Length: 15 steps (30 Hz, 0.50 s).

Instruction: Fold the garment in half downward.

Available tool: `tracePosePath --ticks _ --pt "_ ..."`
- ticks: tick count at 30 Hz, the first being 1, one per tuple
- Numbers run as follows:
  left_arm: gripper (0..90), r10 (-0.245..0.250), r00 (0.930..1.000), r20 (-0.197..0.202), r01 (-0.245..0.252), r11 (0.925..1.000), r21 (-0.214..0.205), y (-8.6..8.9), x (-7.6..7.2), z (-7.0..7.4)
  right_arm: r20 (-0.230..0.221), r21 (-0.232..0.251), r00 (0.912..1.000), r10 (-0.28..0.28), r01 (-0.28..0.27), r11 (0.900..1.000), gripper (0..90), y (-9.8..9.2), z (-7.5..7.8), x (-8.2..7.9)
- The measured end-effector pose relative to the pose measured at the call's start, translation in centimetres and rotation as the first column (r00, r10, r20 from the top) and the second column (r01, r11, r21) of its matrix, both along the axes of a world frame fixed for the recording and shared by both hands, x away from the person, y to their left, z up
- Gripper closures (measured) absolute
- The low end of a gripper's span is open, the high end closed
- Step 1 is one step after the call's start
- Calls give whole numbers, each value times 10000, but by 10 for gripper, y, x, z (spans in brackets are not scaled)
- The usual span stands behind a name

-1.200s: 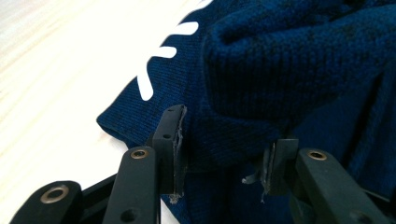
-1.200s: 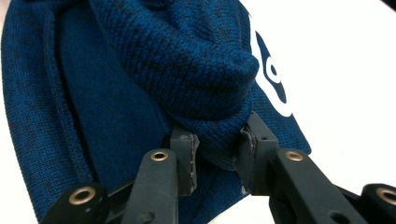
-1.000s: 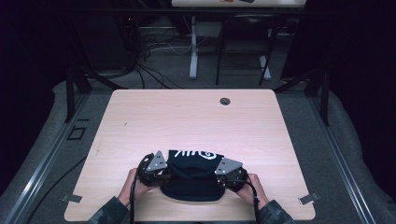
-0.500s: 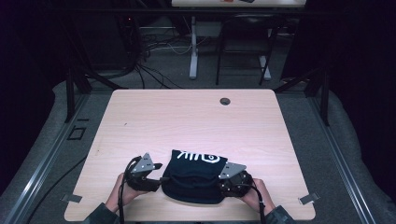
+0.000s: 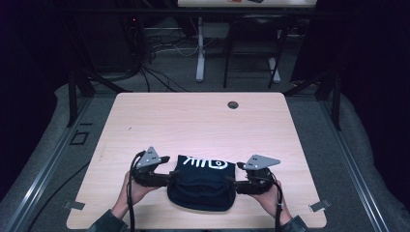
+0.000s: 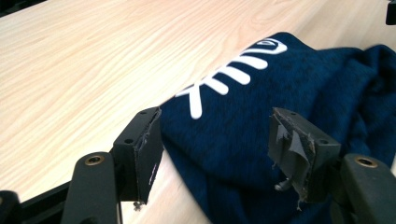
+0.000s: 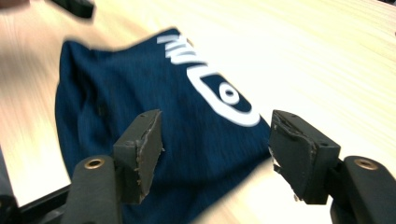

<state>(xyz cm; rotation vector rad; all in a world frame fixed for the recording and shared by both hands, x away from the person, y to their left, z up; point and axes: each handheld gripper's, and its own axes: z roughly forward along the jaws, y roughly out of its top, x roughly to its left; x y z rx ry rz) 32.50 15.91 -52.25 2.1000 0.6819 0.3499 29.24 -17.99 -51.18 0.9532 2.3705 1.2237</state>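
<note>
A folded dark navy garment with a white print lies near the front edge of the wooden table. My left gripper sits at the garment's left side, held by a hand. Its jaws stand open, with the navy cloth lying between and beyond them around my left gripper. At the garment's right side is my right gripper, also hand-held. My right gripper is open too, and the garment with its white print spreads out between its jaws.
A small round grommet hole sits near the table's far edge. Tape marks lie at the front corners. Beyond the table are cables on the floor and another desk's legs.
Both grippers have drawn slightly outward from the garment's sides, the left one first. The garment has stayed in place near the front edge.
</note>
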Motion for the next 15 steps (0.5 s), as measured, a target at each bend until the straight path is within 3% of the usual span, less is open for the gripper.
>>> tracePosePath --ticks 2,6,11,13,15 --pt "334 -164 9999 -49 165 9996 213 -13 2 -5 -162 39 9998 -69 69 10000 327 12 -4 6" --pt "312 -613 9971 -443 639 9962 596 -29 2 -16 -648 -549 9978 105 -140 9984 315 32 -18 12" --pt "290 -797 9942 -724 890 9867 1361 -33 -5 -32 -1015 -1151 9944 306 -423 9925 271 39 -33 10" --pt "273 -760 9945 -720 865 9839 1563 -32 -7 -37 -1023 -1233 9942 324 -450 9913 239 40 -39 8" --pt "265 -687 9948 -749 798 9845 1564 -30 -8 -40 -1053 -1700 9936 403 -579 9837 221 43 -44 7"
